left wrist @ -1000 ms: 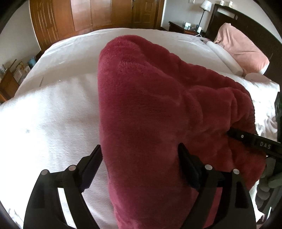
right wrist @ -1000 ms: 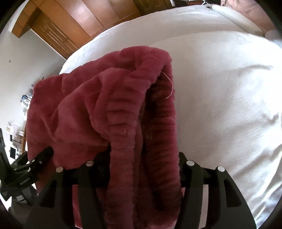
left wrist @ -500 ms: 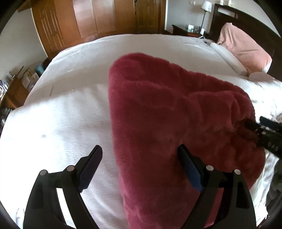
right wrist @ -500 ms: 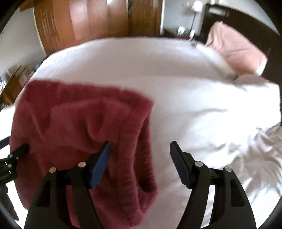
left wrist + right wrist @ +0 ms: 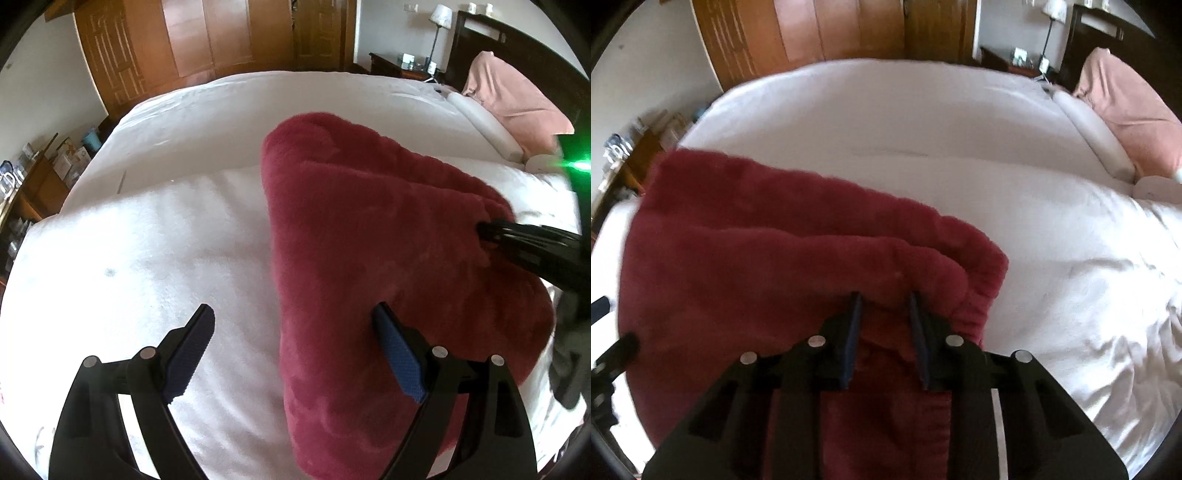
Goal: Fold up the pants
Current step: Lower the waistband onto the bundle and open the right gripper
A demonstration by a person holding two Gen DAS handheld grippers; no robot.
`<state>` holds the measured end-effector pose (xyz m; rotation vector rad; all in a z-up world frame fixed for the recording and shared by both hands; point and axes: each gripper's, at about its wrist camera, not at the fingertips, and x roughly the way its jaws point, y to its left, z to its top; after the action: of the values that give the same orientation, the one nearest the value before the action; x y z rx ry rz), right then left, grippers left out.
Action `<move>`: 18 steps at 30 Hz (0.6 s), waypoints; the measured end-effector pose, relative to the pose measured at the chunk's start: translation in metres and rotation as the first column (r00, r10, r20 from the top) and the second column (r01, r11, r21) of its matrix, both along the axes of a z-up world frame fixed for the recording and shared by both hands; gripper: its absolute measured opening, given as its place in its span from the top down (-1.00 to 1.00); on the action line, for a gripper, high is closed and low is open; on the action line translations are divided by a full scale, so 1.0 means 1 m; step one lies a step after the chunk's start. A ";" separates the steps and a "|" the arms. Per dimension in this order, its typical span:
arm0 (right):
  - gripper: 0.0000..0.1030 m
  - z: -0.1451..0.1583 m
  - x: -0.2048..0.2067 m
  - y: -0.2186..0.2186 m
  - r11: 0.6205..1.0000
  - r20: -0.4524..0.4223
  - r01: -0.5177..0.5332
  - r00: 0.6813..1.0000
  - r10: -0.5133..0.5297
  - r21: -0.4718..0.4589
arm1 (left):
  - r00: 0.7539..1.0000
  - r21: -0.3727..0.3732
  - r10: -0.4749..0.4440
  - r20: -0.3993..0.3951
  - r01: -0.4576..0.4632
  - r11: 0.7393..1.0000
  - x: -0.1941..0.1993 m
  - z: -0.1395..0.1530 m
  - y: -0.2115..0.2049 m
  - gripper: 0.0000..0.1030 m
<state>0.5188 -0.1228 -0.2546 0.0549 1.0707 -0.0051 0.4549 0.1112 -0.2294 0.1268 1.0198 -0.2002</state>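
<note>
Left wrist view: the left tool [image 5: 291, 332] gapes wide over the bed [image 5: 147, 240]; at three o'clock, the right tool [image 5: 882, 308] pinches the red pants [image 5: 369, 240].

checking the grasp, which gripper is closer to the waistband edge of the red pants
Right. The right gripper pinches the pants at that gathered edge; the left gripper is open at their opposite side.
</note>
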 end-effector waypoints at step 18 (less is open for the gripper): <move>-0.15 0.027 -0.059 -0.023 0.999 0.082 -0.021 0.996 0.019 0.032 | 0.999 0.055 -0.006 0.052 0.003 0.998 -0.037 0.027 -0.014 -0.69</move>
<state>0.4595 -0.1456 -0.2271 0.0731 0.9898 0.0323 0.4174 0.0974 -0.2022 0.1835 0.9736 -0.1720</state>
